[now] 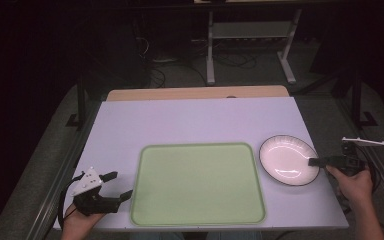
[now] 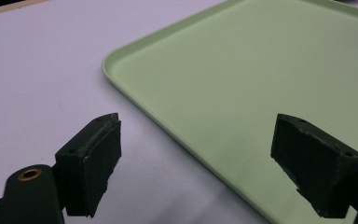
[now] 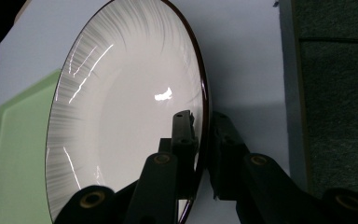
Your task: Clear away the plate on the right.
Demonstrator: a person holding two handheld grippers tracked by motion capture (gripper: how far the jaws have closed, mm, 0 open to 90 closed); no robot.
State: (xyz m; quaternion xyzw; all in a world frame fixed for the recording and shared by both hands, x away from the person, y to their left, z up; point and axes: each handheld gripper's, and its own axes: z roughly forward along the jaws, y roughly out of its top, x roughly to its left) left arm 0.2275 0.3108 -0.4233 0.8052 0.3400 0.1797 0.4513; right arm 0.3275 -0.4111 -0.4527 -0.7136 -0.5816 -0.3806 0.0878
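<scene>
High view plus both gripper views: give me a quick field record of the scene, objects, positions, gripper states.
surface: white table
tray: green tray, nothing on it, centre near edge
plate: white plate with dark rim, on the table right of tray, apart from it
left gripper: jaws wide open, holding nothing, left of tray
right gripper: jaws closed on the plate's rim, one jaw on each side
</scene>
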